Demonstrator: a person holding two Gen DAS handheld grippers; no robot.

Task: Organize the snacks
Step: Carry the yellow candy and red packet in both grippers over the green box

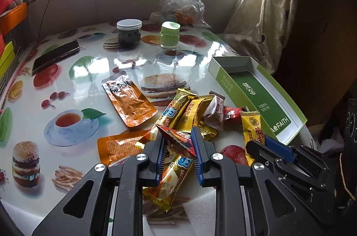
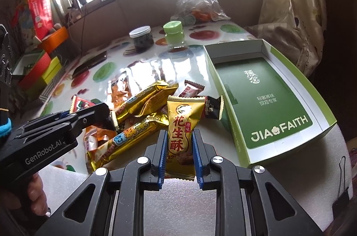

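Snacks pile (image 2: 142, 106) on tabletop (image 1: 93, 71) just left of green box (image 2: 267, 102), right tongs (image 2: 178, 146) grasping peanut-crisp packet (image 2: 181, 135), left tongs (image 1: 177, 146) grasping red packet (image 1: 178, 141).

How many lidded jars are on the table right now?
2, both at the table's far side: the white-lidded dark jar on the left, the green-lidded jar right of it.

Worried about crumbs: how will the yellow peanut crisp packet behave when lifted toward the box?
The peanut crisp packet looks light and puffy. Its glossy film may slip between the right gripper pads. A crisp inside probably breaks under a hard squeeze.
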